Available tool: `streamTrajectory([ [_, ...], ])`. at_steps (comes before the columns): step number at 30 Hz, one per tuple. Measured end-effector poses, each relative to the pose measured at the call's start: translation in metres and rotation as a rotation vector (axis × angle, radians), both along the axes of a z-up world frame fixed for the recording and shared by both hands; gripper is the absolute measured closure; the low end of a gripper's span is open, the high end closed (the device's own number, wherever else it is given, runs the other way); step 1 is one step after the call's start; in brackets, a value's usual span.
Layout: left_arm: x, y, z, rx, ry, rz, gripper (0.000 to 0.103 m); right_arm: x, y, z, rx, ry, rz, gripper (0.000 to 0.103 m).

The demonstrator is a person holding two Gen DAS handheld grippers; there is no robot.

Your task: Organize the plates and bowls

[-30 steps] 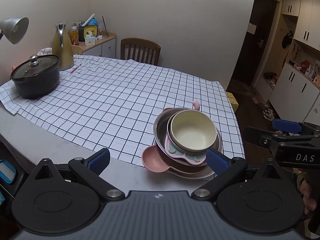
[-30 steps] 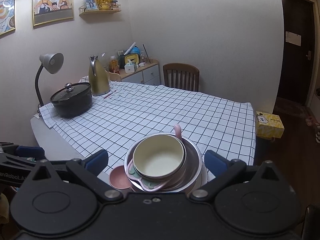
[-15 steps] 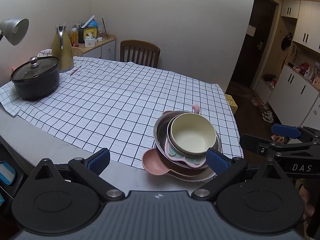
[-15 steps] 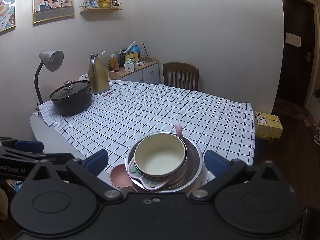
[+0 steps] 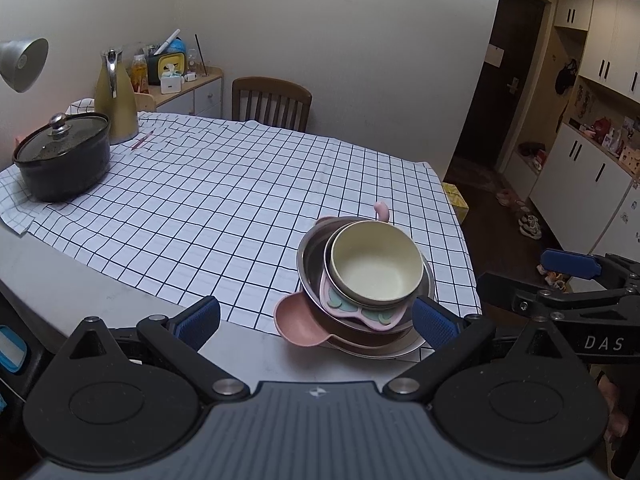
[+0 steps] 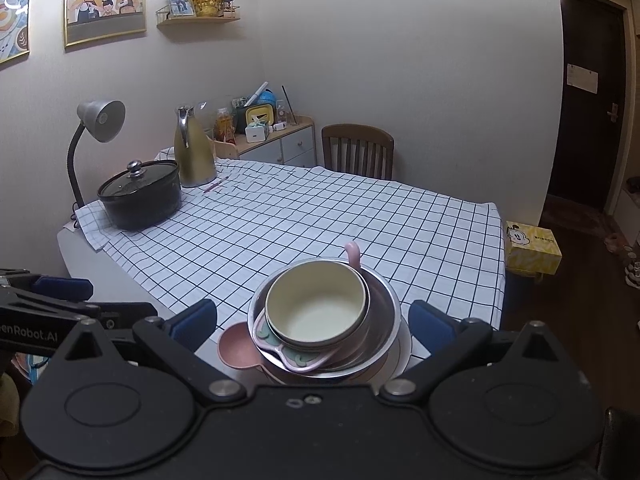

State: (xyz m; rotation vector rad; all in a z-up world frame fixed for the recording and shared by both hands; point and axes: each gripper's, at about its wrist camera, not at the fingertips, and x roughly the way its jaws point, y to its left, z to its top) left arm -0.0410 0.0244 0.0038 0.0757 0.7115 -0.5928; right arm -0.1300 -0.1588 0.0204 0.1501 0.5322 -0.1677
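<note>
Cream round bowl (image 6: 316,306) tops nested, possibly steel, bowl (image 6: 384,320).

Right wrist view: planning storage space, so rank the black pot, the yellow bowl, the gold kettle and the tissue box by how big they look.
1. Yellow bowl, though nearest the camera.
2. Black pot.
3. Gold kettle.
4. Tissue box.
The pot sits farther back, so bowl against pot is unsure.

Stacked bowls (image 5: 368,284) on checked tablecloth (image 5: 224,208), left gripper (image 5: 316,320) fingers spread
</note>
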Motion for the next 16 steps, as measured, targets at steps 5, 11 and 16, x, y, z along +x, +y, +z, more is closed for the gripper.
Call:
streamTrajectory([
  [5,0.0014,-0.0006,-0.0032,0.008,0.010,-0.001,0.000,-0.0014,-0.0005,-0.0035,0.006,0.006,-0.001,0.000],
  [11,0.0023,0.0000,-0.0050,0.013,0.008,0.010,0.000,0.0004,-0.0002,-0.0052,0.005,0.020,0.003,0.000],
  [16,0.0036,0.0018,-0.0061,0.013,0.012,0.019,0.000,0.0015,0.0022,-0.0057,0.004,0.024,0.010,0.000],
])
